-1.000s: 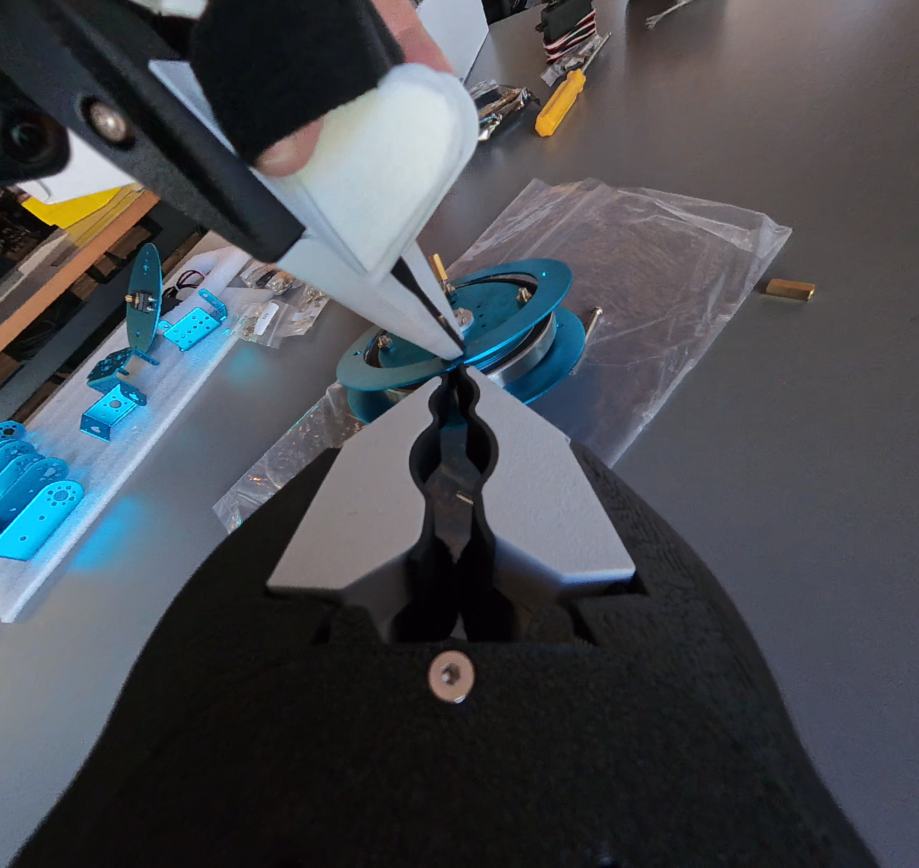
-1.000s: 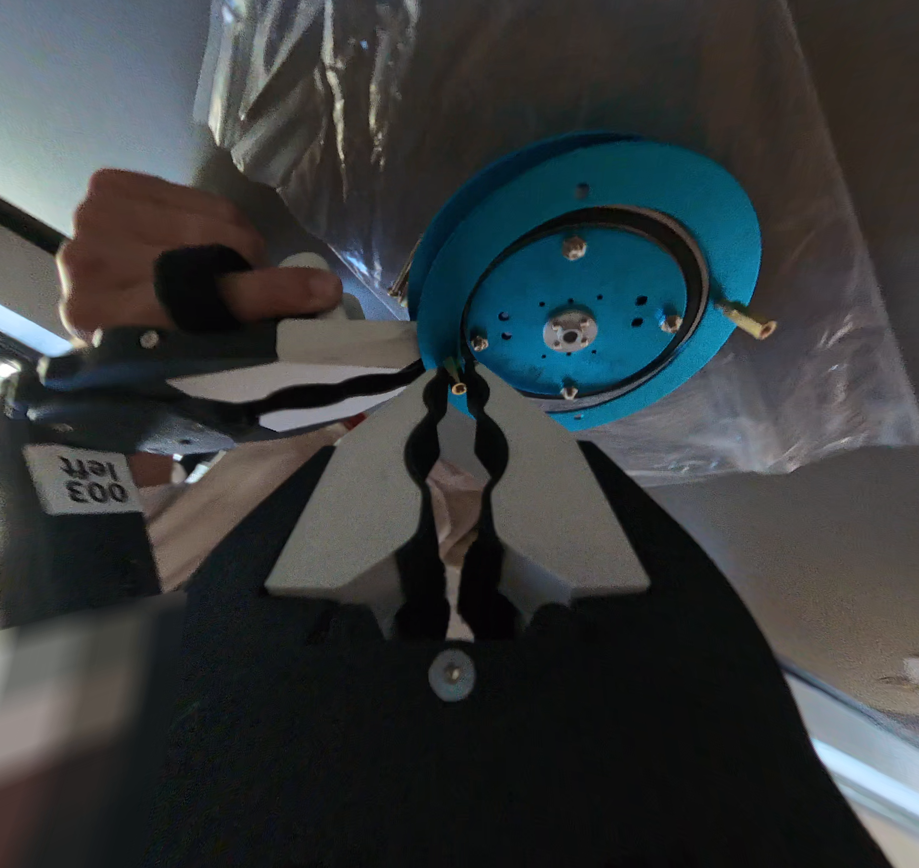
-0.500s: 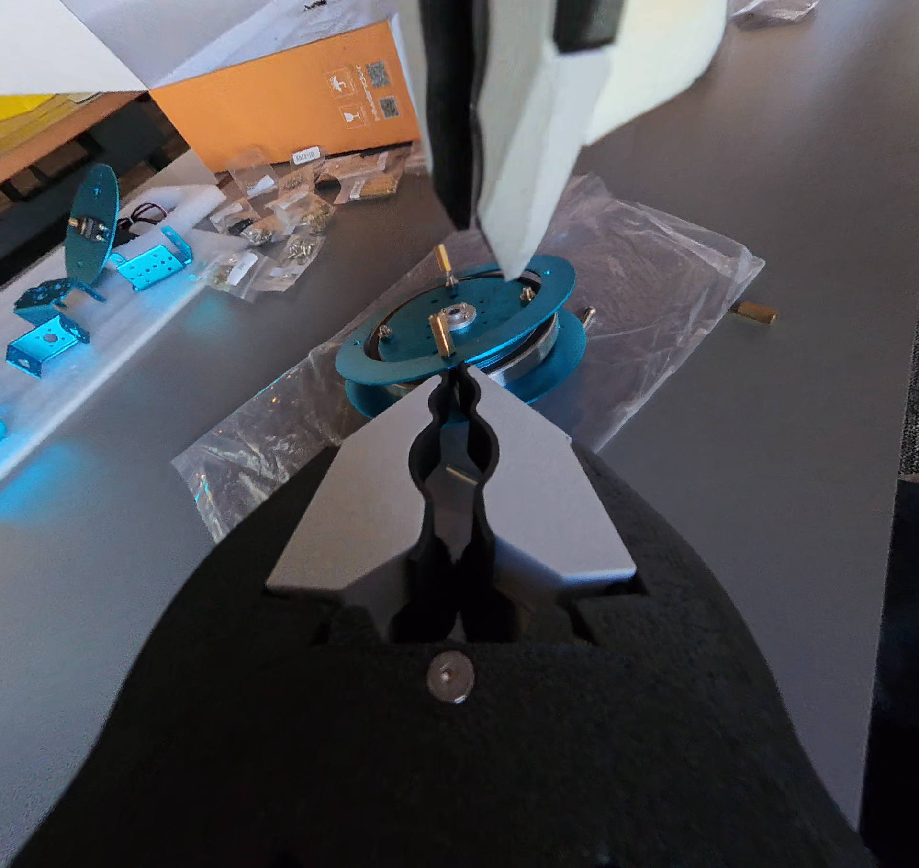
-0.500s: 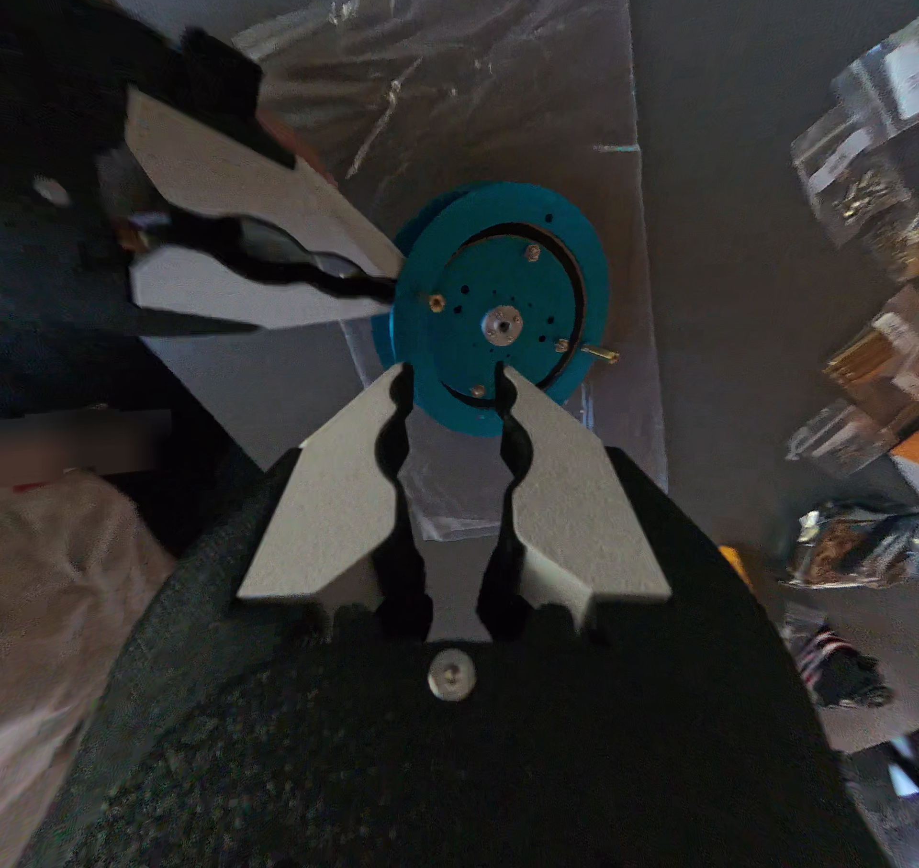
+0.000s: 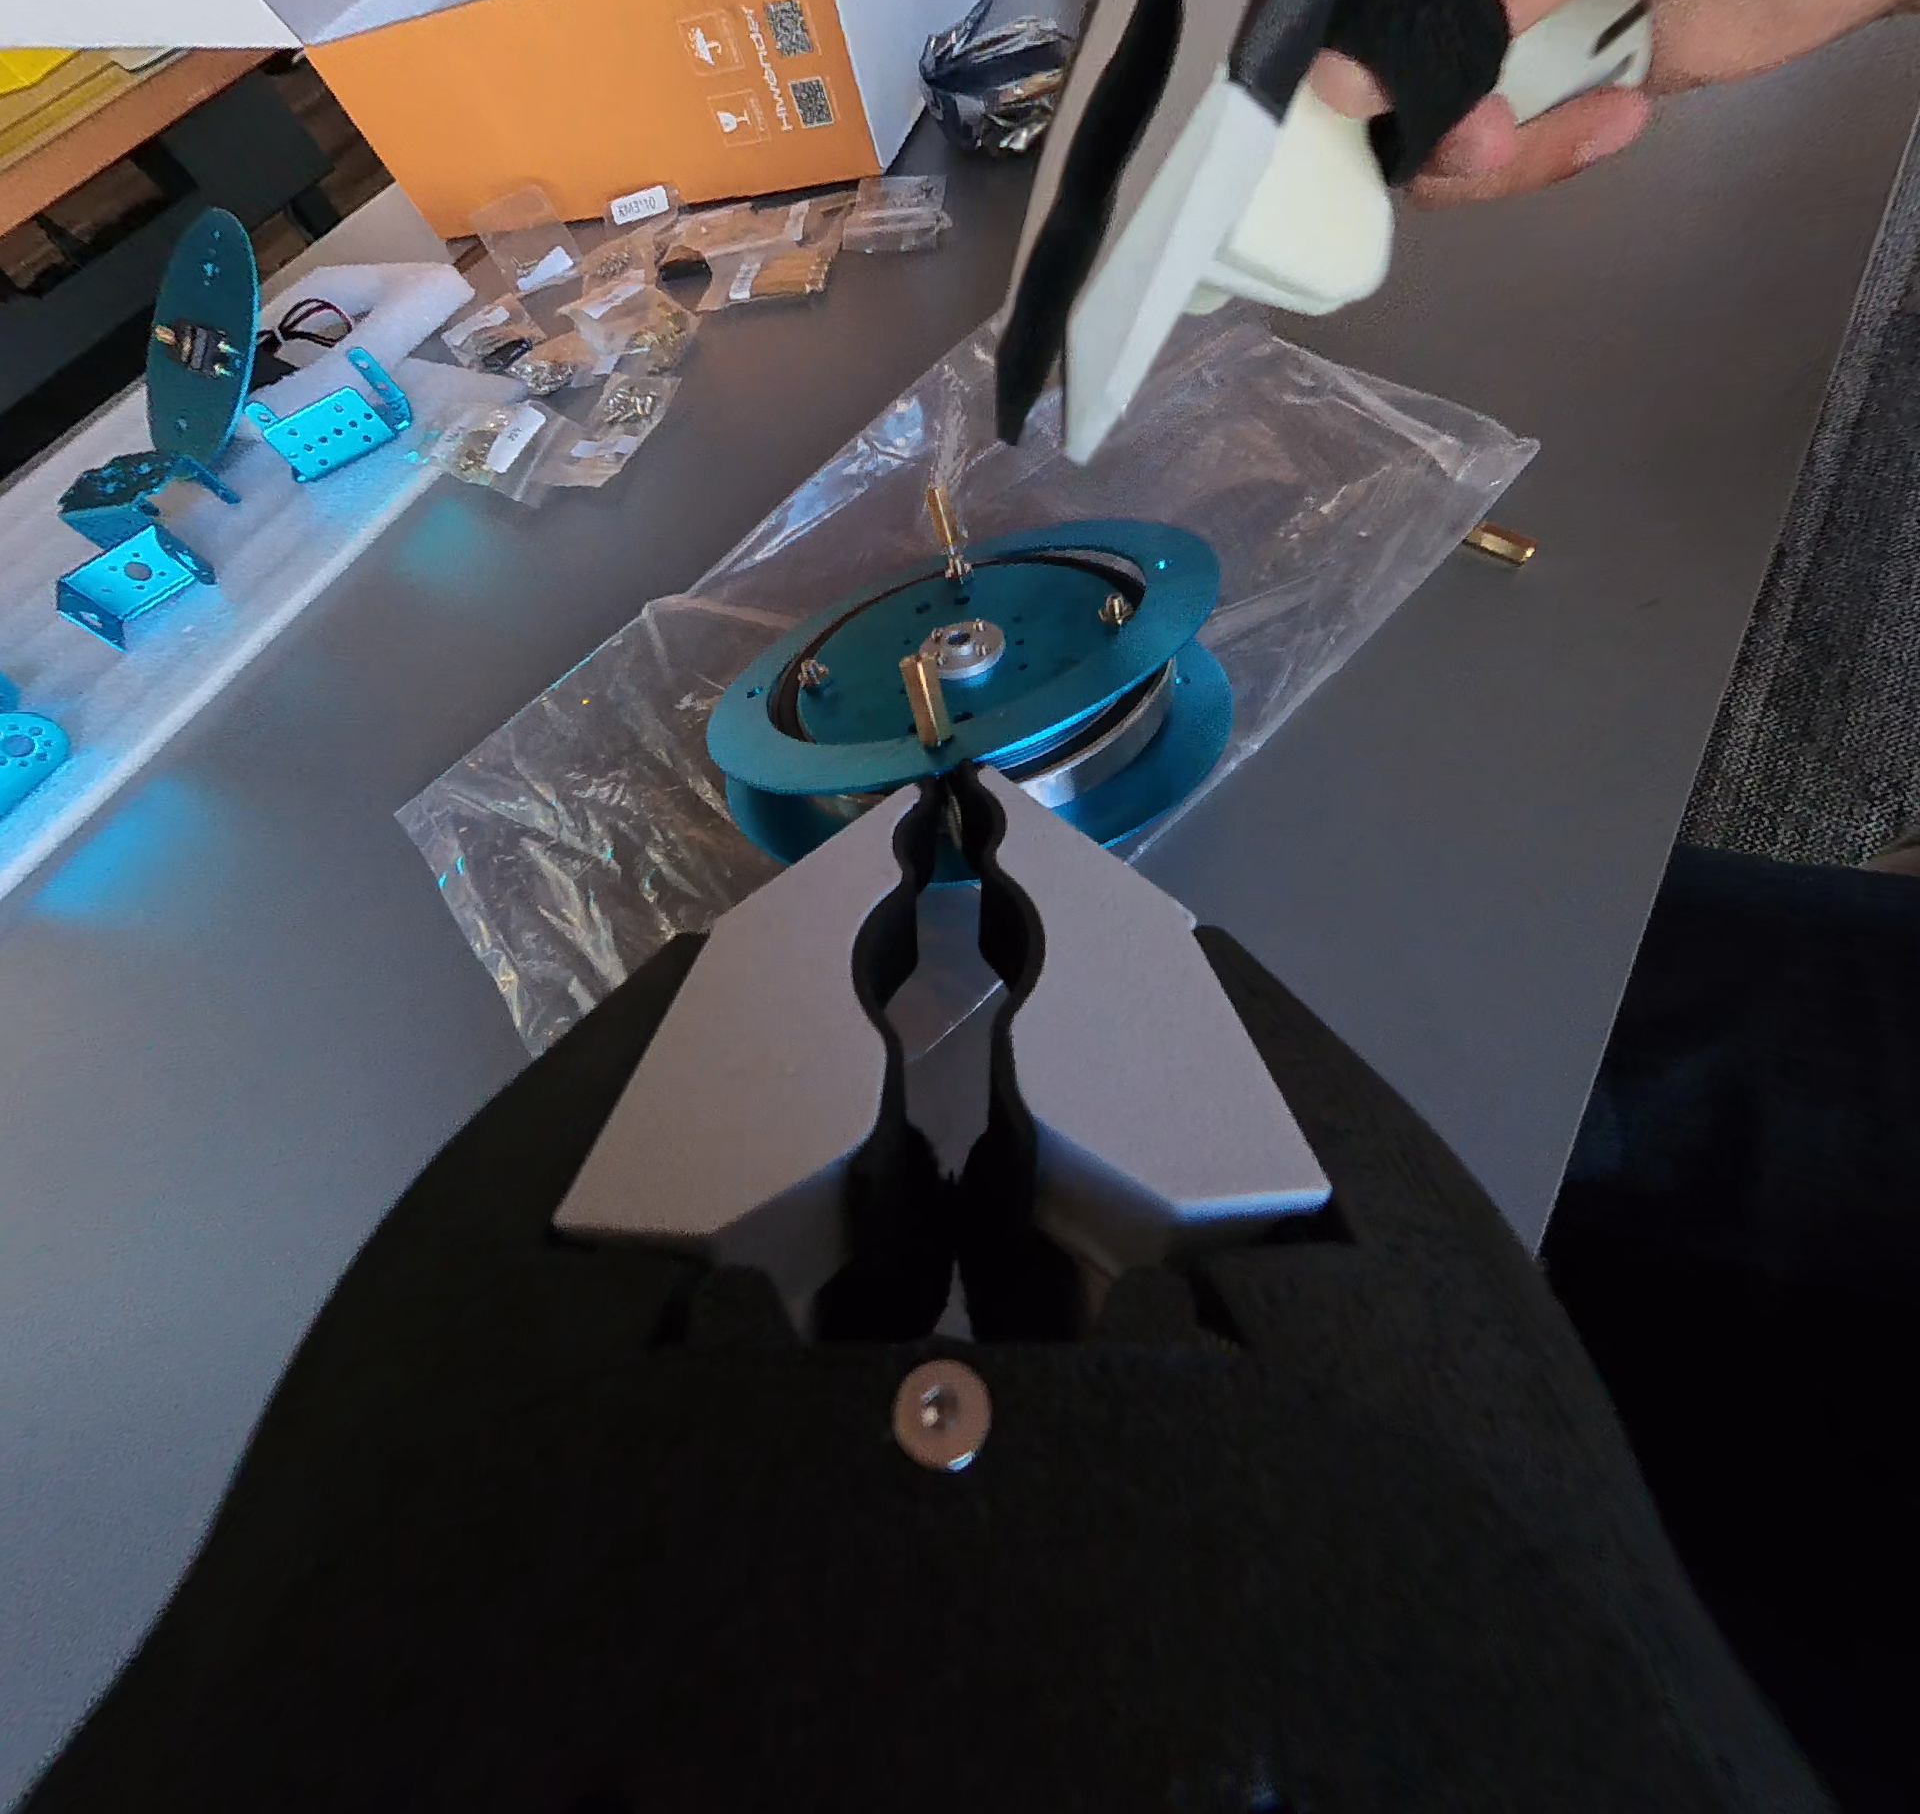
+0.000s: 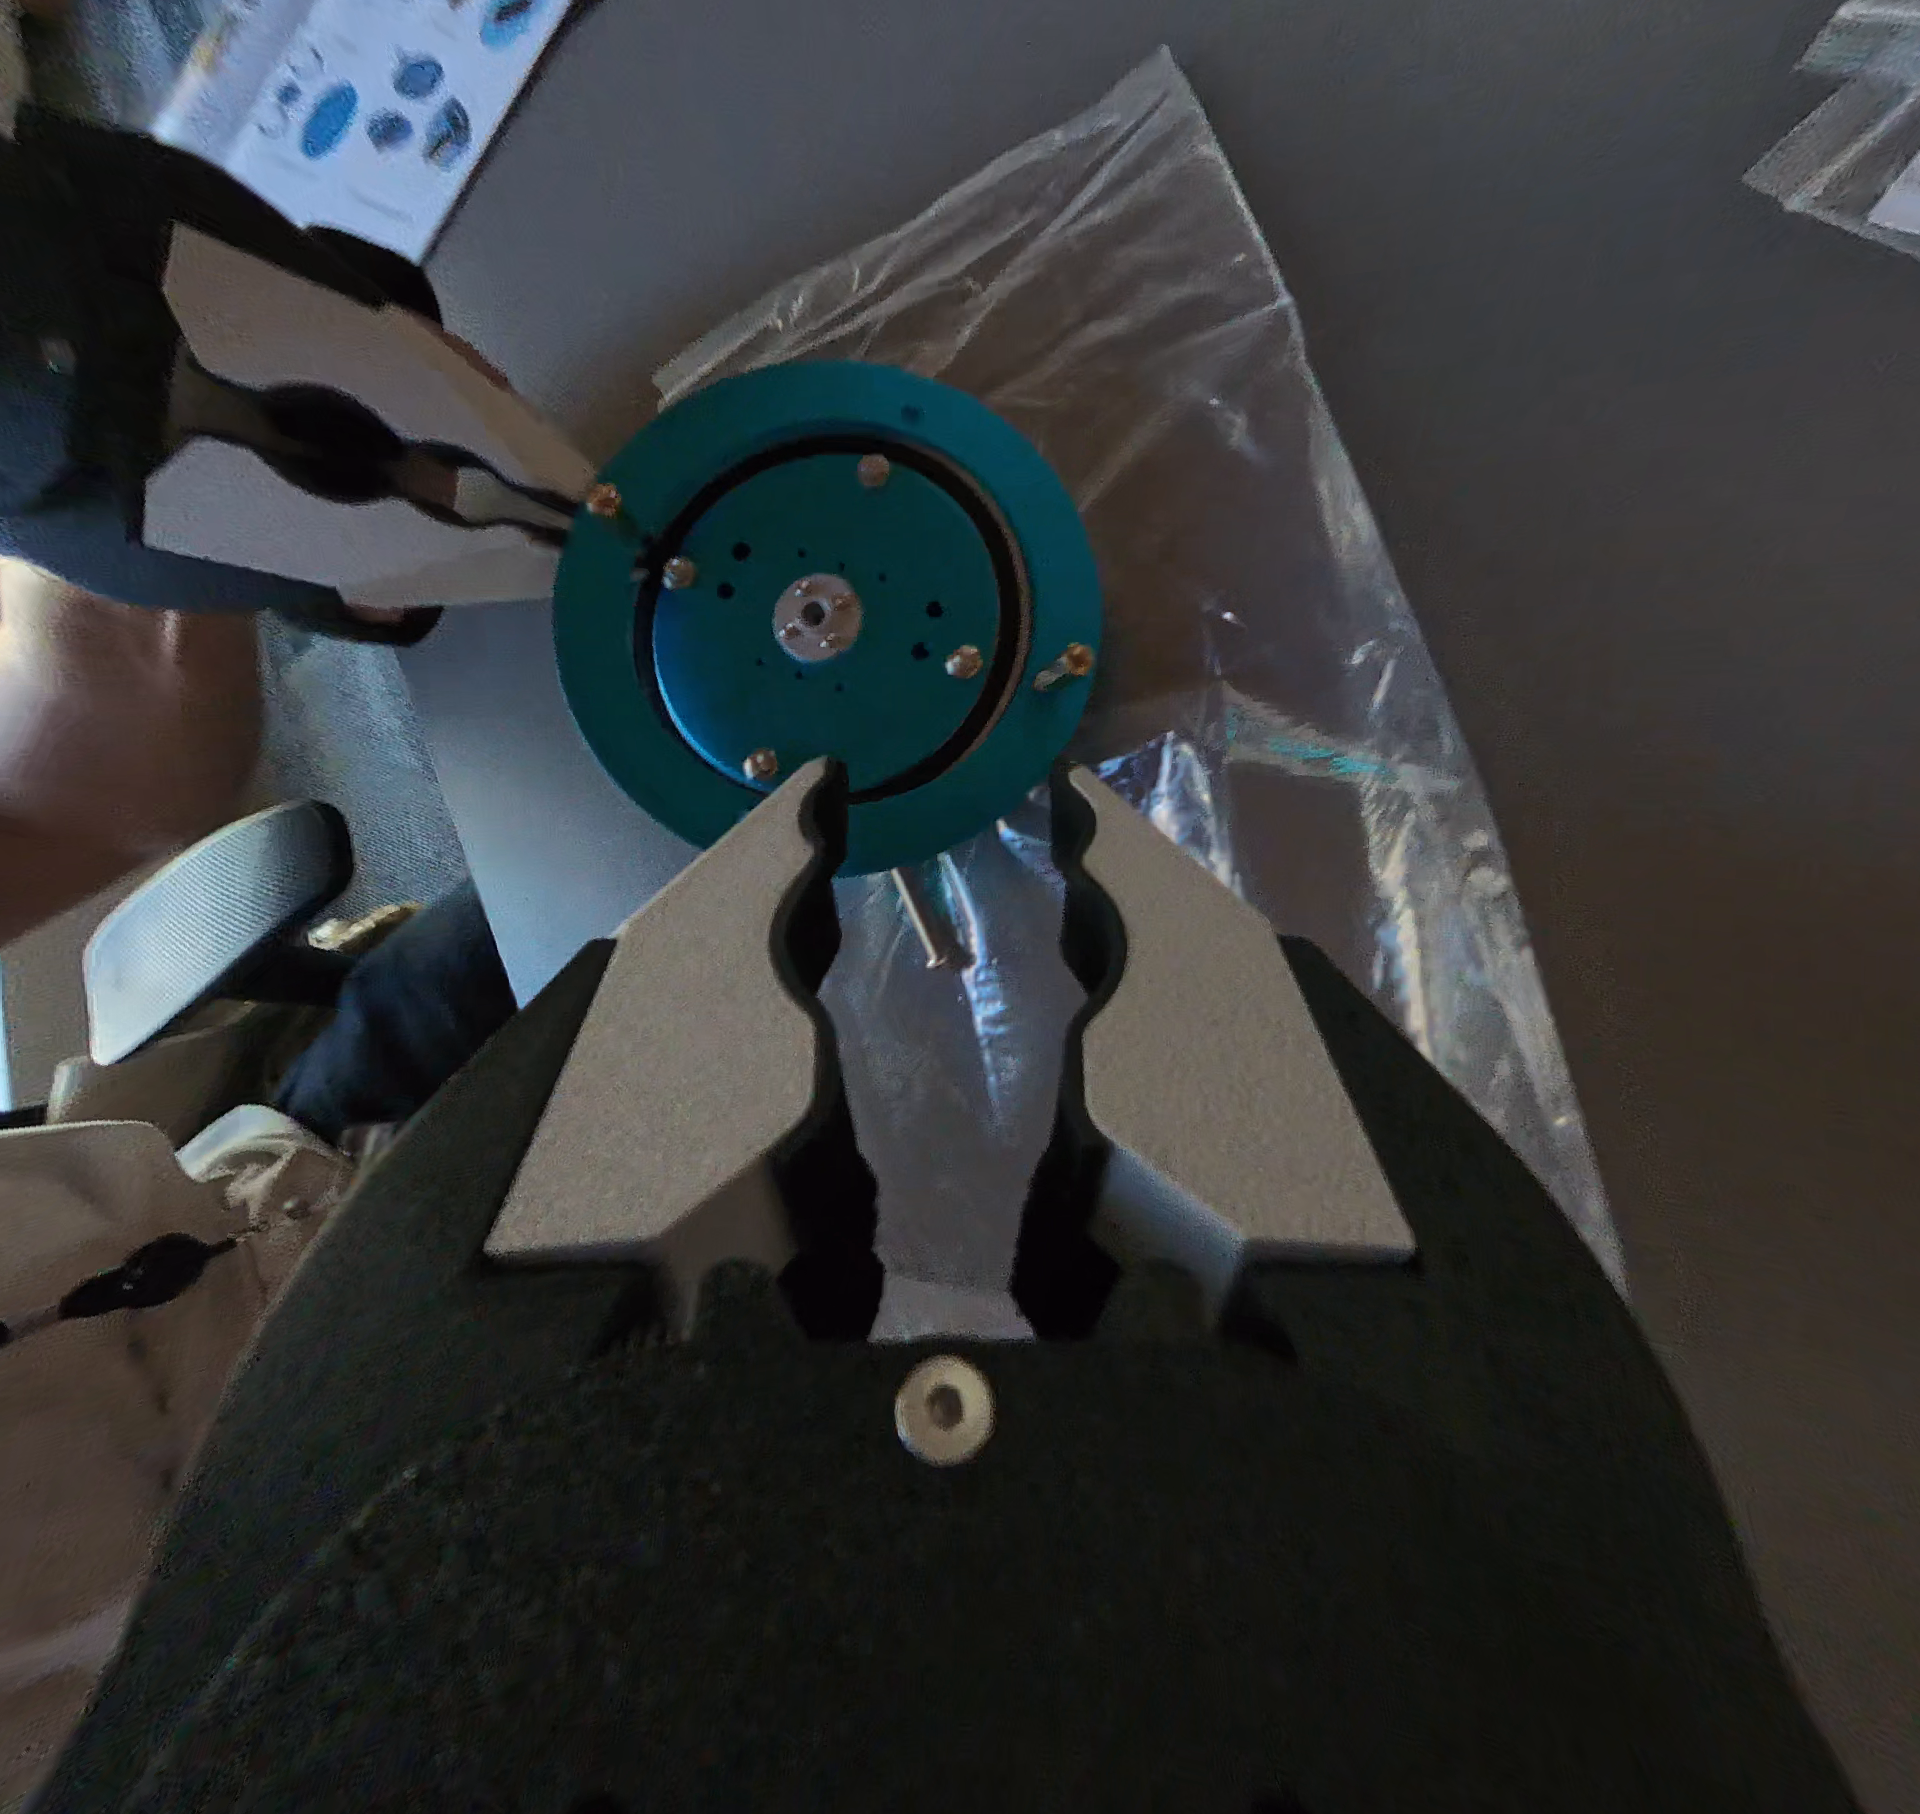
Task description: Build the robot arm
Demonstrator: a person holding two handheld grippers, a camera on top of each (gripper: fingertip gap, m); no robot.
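L tongs [image 5: 951,790] clamp blue disc assy [image 5: 966,668] rim (brass standoffs upright); R tongs [image 6: 940,777] released

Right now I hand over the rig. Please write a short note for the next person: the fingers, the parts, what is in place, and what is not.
Left gripper: fingers shut on the near rim of the blue disc assembly, which lies on a clear plastic bag.
Right gripper: open, empty, raised above the disc.
In place: near brass standoff and far brass standoff, both upright on the disc.
Not in place: loose brass standoff on the table beside the bag; a screw on the bag.
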